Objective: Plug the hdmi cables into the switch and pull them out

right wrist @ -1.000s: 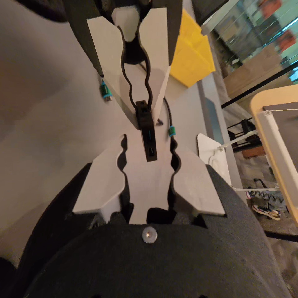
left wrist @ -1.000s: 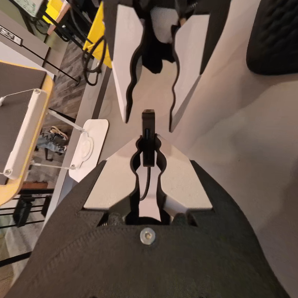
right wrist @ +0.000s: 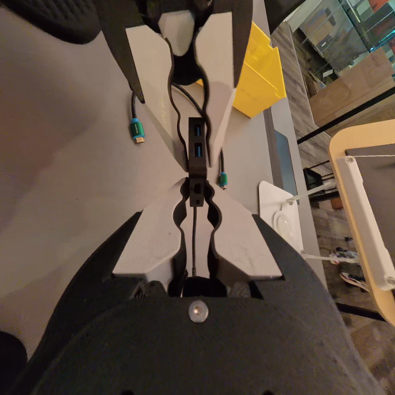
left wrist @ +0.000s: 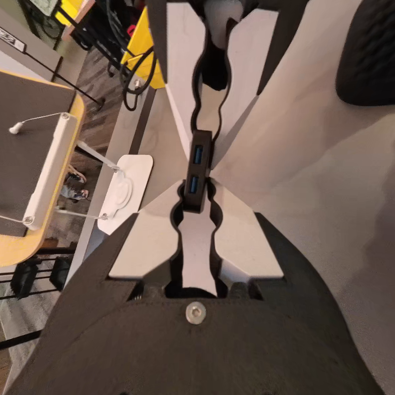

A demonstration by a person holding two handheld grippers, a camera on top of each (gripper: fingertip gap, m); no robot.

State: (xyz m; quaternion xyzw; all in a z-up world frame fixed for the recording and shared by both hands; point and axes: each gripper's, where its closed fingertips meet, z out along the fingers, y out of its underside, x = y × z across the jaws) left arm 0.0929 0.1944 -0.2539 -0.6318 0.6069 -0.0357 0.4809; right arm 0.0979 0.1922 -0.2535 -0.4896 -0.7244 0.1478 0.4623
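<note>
The switch (left wrist: 197, 201) is a small black box with two blue ports on its upper face, held just above the grey table (left wrist: 310, 192). My left gripper (left wrist: 196, 181) is shut on its near end. My right gripper (right wrist: 196, 181) is shut on the opposite end of the switch (right wrist: 195, 165), where a thin black lead (right wrist: 194, 235) runs back between its fingers. Each gripper faces the other, tips almost touching. Two HDMI cables lie unplugged on the table: one green-and-blue plug (right wrist: 136, 132) at the left, another (right wrist: 223, 180) at the right of the switch.
A yellow bin (right wrist: 256, 74) stands behind at the table's edge. A white stand plate (right wrist: 277, 213) sits at that edge, also in the left wrist view (left wrist: 126, 192). A black mesh chair back (left wrist: 367, 53) is at the table's other side. A yellow-rimmed side table (left wrist: 42, 245) stands beyond the edge.
My right gripper was open around the switch and has shut on its end. The switch has turned so that its blue ports face up. The two grippers have come closer together.
</note>
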